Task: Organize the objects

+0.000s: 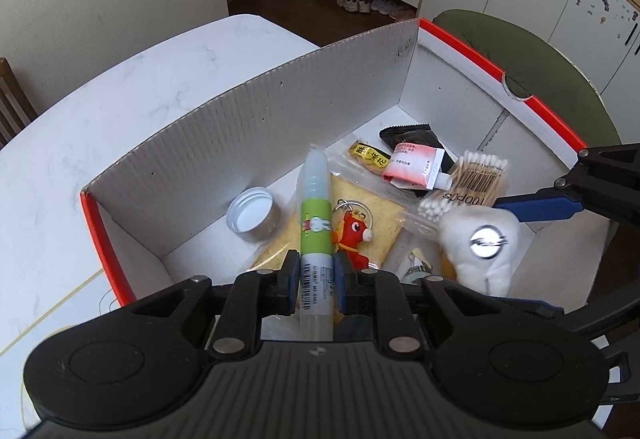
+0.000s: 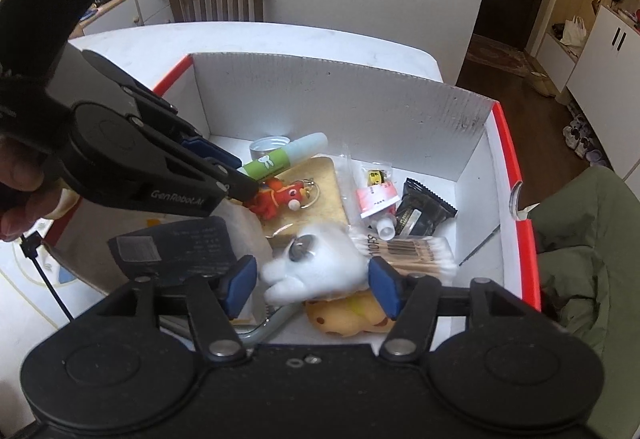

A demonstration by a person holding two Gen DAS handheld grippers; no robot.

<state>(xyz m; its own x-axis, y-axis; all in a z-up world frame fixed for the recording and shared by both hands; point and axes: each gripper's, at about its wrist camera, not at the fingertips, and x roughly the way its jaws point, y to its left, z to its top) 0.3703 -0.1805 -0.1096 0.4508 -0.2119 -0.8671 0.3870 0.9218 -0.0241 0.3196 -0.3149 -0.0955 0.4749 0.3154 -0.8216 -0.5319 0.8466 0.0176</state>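
A glue stick [image 1: 316,223] with a green label and a pale cap is clamped between the pads of my left gripper [image 1: 316,279], which is shut on it just above the contents of a white cardboard box with a red rim [image 1: 240,111]. The right wrist view has the same left gripper [image 2: 240,181] coming in from the left, with the glue stick [image 2: 280,157] poking out beyond it. My right gripper [image 2: 313,285] stands open around a white plush toy [image 2: 316,263] with a metal button. The toy lies in the box and the blue pads stand a little off its sides.
In the box [image 2: 400,107] lie a metal lid [image 1: 250,215], a yellow sponge [image 1: 372,223], a red keychain figure [image 1: 354,235], a snack packet [image 1: 368,157], a pink tube [image 1: 412,169], a black sachet [image 2: 426,209], cotton swabs [image 1: 476,175], a yellow toy [image 2: 344,313] and a black card [image 2: 180,247]. A green chair [image 2: 592,251] stands to the right.
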